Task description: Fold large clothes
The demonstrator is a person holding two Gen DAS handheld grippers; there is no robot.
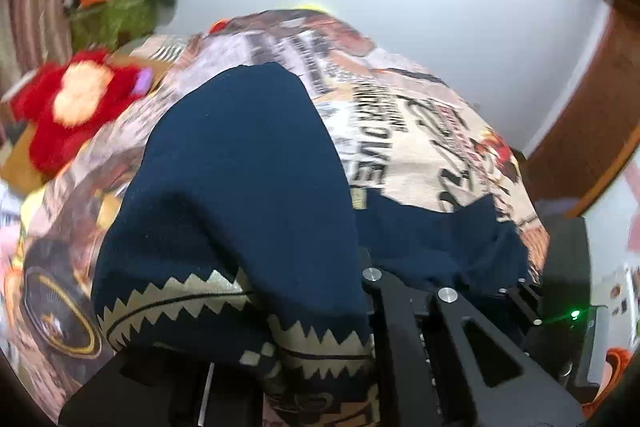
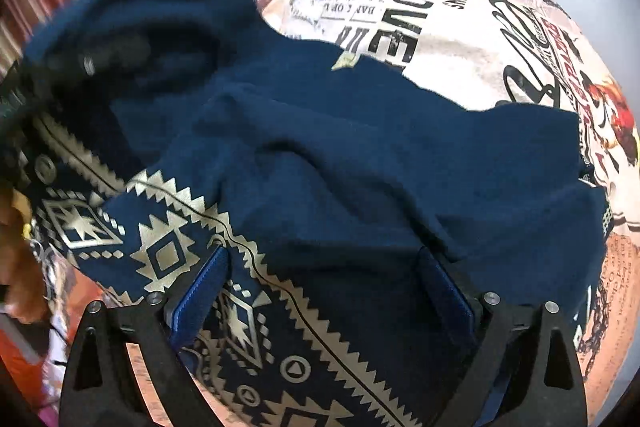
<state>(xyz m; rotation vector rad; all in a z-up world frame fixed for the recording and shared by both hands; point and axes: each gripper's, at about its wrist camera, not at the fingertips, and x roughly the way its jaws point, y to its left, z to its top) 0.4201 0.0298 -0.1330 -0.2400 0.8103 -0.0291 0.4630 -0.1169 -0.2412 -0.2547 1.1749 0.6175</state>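
Note:
A navy garment with a gold zigzag and diamond pattern [image 1: 240, 187] lies on a bed with a printed newspaper-style cover [image 1: 400, 115]. In the left wrist view the cloth drapes over my left gripper [image 1: 320, 307] and hides its fingertips; only the black frame shows at the lower right. In the right wrist view the garment [image 2: 340, 147] spreads across the bed cover [image 2: 460, 39]. My right gripper [image 2: 324, 267] is open, its blue fingers [image 2: 200, 299] wide apart and resting on the patterned cloth. The left gripper appears blurred at that view's left edge.
A red plush toy [image 1: 72, 107] lies at the bed's left. A pile of clutter with a green item [image 1: 112, 7] sits by a striped curtain. A white wall and a wooden door frame [image 1: 600, 107] stand beyond the bed.

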